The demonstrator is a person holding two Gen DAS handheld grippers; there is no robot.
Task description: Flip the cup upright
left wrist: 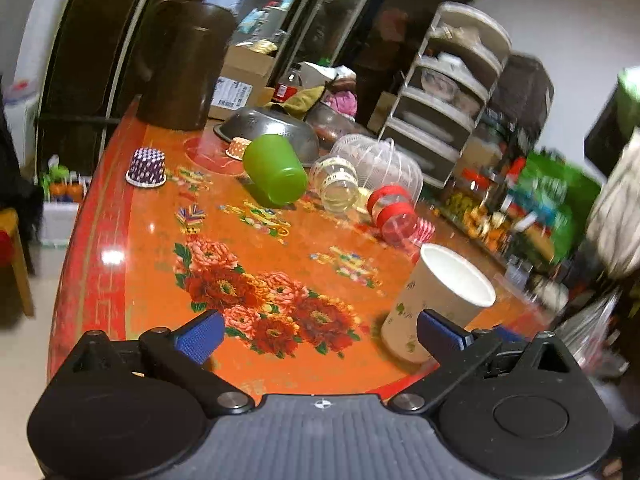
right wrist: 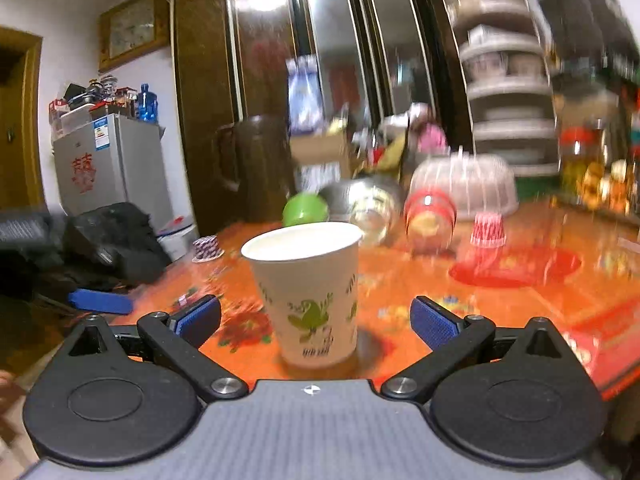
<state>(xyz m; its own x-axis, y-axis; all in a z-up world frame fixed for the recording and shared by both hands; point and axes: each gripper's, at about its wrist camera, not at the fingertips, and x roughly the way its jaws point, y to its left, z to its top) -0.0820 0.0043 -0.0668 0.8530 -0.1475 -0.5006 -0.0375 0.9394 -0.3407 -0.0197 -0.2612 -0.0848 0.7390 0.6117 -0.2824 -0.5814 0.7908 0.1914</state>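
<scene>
A white paper cup with a green leaf print [right wrist: 308,292] stands upright on the orange flowered table [right wrist: 420,280], mouth up. My right gripper [right wrist: 316,322] is open, its blue pads on either side of the cup's lower part without touching it. In the left wrist view the same cup [left wrist: 436,300] stands near the table's front right edge. My left gripper [left wrist: 320,336] is open and empty, and its right pad [left wrist: 440,332] overlaps the cup's base in view. A blue pad of the left gripper [right wrist: 100,302] shows at the left of the right wrist view.
A green cup [left wrist: 276,174], a clear jar [left wrist: 338,184] and a red-banded jar [left wrist: 394,214] lie on their sides farther back. An upside-down purple dotted cup [left wrist: 146,168], a metal colander [left wrist: 268,130], a mesh cover [left wrist: 380,162] and a dark jug [left wrist: 180,64] stand around them.
</scene>
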